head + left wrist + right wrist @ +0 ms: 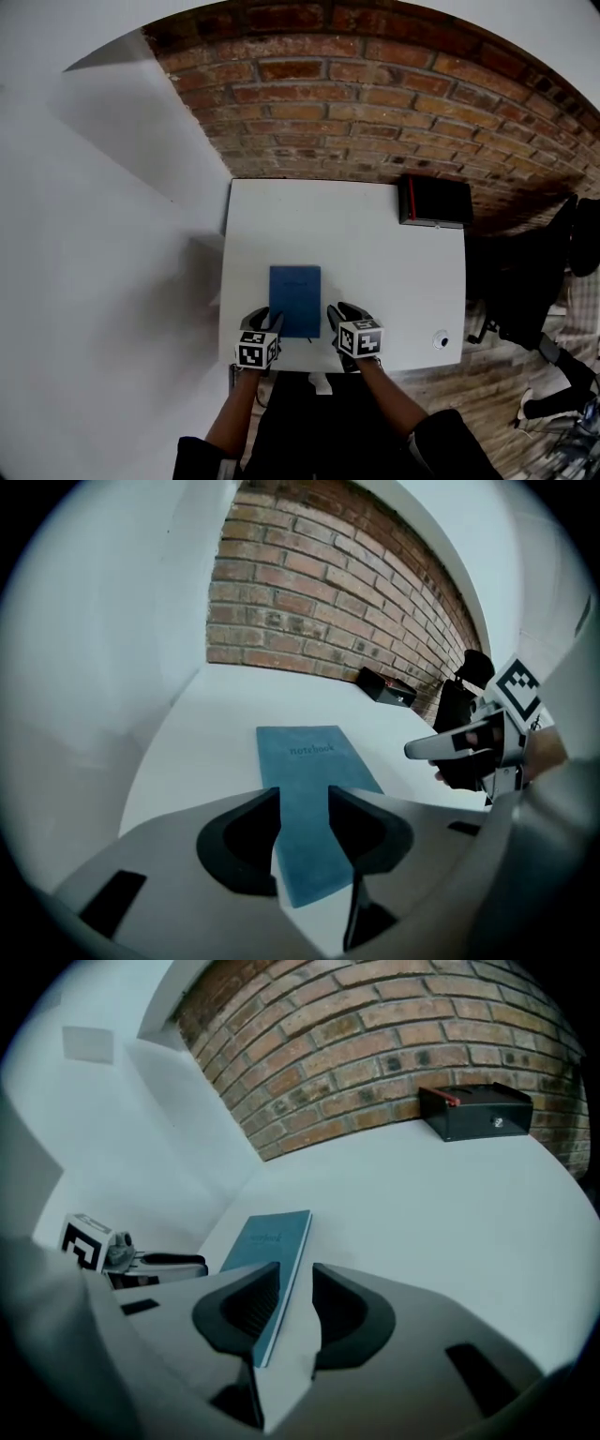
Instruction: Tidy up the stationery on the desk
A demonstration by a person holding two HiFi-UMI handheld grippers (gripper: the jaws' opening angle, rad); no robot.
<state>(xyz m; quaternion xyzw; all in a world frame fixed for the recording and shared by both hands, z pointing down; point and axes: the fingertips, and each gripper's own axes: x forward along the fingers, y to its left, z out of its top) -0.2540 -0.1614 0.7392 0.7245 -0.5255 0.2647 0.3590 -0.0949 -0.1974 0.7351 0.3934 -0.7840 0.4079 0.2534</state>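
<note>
A blue notebook (pixel 294 300) lies flat on the white desk (pixel 375 253), near its front edge. My left gripper (pixel 263 320) hovers at the notebook's near left corner and my right gripper (pixel 343 315) at its near right side. In the left gripper view the jaws (pixel 303 803) stand apart, and the notebook (pixel 309 757) shows through the gap, lying below them. In the right gripper view the gripper (pixel 295 1279) is also open, with the notebook's (pixel 267 1241) right edge in line with the gap. Neither gripper holds anything.
A black box (pixel 434 201) with a red mark stands at the desk's back right corner against the brick wall (pixel 356 103). A small round white object (pixel 441 339) sits near the front right corner. A dark chair (pixel 525 281) stands right of the desk.
</note>
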